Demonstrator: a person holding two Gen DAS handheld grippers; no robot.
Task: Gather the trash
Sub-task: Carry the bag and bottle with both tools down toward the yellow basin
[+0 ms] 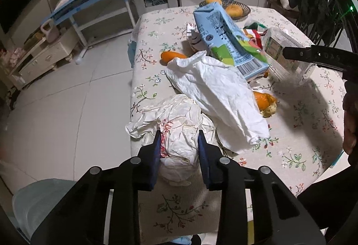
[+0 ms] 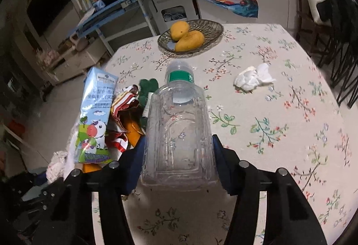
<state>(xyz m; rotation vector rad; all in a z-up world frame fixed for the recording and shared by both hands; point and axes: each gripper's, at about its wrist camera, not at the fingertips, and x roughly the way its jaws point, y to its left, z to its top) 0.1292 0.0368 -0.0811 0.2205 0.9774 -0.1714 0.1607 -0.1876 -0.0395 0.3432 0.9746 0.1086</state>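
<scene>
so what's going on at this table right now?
A person is clearing trash off the floral tablecloth with two handheld grippers. The left gripper straddles a crumpled white paper wad at the table's near edge. The right gripper has a clear plastic bottle between its fingers. A milk carton, wrappers, peel and another tissue wad are yet to be collected.

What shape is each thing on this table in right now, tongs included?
Left tongs: closed on the crumpled paper wad.
Right tongs: closed on the clear plastic bottle, empty, lying on its side.
Milk carton: dented, leaning on wrappers.
Orange peel: torn open.
Tissue: crumpled.
Fruit dish: holds two mangoes.
</scene>
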